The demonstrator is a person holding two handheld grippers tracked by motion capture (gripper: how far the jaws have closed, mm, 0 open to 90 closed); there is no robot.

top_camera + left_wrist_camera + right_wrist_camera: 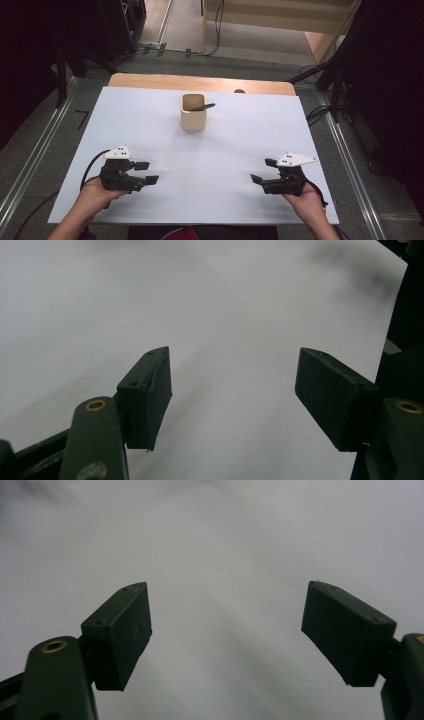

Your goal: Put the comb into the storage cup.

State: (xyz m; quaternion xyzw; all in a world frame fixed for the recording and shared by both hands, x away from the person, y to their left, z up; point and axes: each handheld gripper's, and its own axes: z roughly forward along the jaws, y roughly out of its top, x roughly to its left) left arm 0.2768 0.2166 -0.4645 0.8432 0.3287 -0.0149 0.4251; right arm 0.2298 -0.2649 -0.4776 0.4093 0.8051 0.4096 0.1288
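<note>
A beige cup (193, 112) holding a dark utensil (204, 107) stood upright at the tabletop's (150, 125) far centre, well beyond both grippers; left gripper (148, 171) and right gripper (262, 170) rested open, empty, roughly equally distant.

The whole white worktop (210, 150) is seen from high above its near edge, facing forward and down, with the cup (193, 112) far off. Bare white surface is viewed close up, low and forward, from each gripper; that surface is shared by all views.
</note>
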